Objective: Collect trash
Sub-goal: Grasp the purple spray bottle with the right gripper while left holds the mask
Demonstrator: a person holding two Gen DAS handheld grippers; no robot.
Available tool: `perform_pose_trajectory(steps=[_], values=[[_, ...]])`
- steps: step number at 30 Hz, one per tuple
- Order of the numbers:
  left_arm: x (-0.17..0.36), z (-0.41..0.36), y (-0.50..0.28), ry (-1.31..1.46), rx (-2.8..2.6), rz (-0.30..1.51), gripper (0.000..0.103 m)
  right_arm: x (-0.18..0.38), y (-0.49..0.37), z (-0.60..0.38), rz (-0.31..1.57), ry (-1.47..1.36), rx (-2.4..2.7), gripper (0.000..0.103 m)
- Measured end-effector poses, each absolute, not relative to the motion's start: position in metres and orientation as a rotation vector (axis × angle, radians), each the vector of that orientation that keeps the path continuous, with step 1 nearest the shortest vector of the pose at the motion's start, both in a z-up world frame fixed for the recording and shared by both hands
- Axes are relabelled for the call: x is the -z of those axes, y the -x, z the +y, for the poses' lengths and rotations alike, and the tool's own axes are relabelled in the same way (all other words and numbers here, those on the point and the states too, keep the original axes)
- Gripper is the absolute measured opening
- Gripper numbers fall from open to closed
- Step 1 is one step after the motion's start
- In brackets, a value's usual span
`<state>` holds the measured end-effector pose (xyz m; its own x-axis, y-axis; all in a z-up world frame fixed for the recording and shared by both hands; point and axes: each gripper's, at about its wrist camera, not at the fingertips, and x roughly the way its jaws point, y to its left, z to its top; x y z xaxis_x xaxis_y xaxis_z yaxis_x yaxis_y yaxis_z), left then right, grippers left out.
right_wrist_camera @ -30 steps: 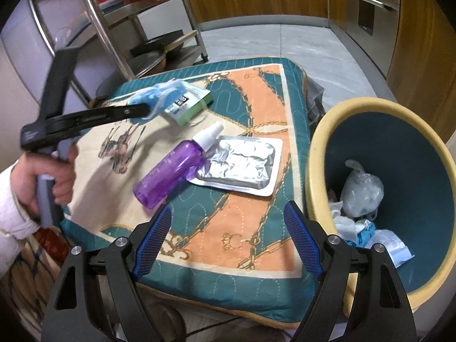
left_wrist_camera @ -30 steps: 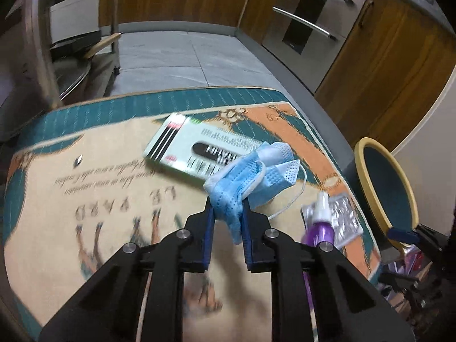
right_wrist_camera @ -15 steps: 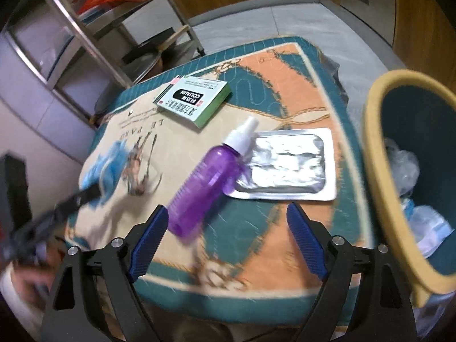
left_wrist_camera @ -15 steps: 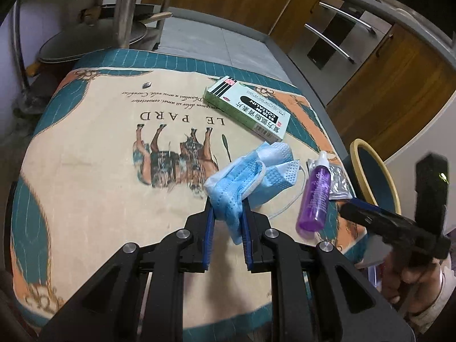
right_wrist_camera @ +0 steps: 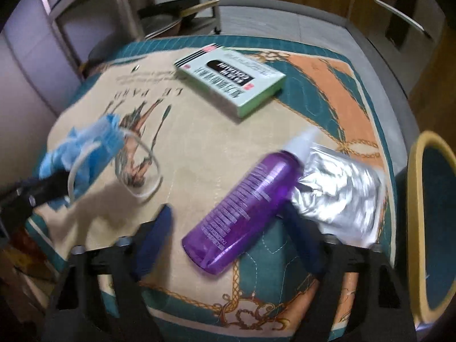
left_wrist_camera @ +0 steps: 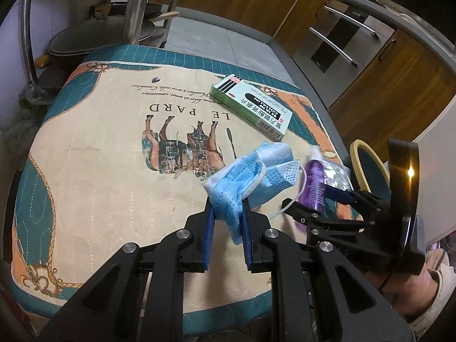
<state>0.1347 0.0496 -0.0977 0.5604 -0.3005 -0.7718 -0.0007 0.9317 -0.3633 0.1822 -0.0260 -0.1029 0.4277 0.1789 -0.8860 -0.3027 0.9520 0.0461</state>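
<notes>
Left gripper (left_wrist_camera: pixel 226 213) is pinching a crumpled blue face mask (left_wrist_camera: pixel 250 173) between its two blue-padded fingers (left_wrist_camera: pixel 210 228), the mask bunched up just ahead of the fingertips with a white ear loop (left_wrist_camera: pixel 287 205) trailing off to the right of them. Right gripper (right_wrist_camera: pixel 228 219) is spread wide, its jaws standing either side of a purple spray bottle (right_wrist_camera: pixel 248 208) that lies on its side between them, white cap pointing away from the gripper; whether the pads touch the bottle cannot be told through the blur. Just beyond and to the right of that bottle, touching it, lies a silver foil blister pack (right_wrist_camera: pixel 339 188). Farther ahead of the right gripper sits a green and white medicine box (right_wrist_camera: pixel 230 82), flat on the printed cloth (right_wrist_camera: pixel 205 142) that covers the surface under everything. Off to the right gripper's far right, past the edge of the cloth, the yellow rim of a teal trash bin (right_wrist_camera: pixel 413 199) shows. From the left wrist view the right gripper (left_wrist_camera: pixel 313 202) appears low at the right, around the bottle (left_wrist_camera: pixel 313 182), with the bin (left_wrist_camera: pixel 367 156) beyond it and the box (left_wrist_camera: pixel 252 109) ahead. From the right wrist view the mask (right_wrist_camera: pixel 82 148) hangs at the far left in the left gripper's black tips, its loop (right_wrist_camera: pixel 142 171) drooping onto the cloth.
</notes>
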Motion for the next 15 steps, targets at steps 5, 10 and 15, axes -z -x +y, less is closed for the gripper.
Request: perform_pose_trajectory(steps=[5, 10, 15], values=[[0.101, 0.049, -0.136, 0.336, 0.17, 0.978, 0.017, 0.101, -0.173, -0.026, 1.074, 0.178, -0.346, 0.044], [0.102, 0.047, -0.136, 0.319, 0.17, 0.984, 0.017, 0.099, -0.165, -0.033, 1.083, 0.188, -0.381, 0.037], [0.101, 0.046, -0.134, 0.314, 0.17, 0.986, 0.017, 0.098, -0.156, -0.041, 1.102, 0.195, -0.417, 0.036]])
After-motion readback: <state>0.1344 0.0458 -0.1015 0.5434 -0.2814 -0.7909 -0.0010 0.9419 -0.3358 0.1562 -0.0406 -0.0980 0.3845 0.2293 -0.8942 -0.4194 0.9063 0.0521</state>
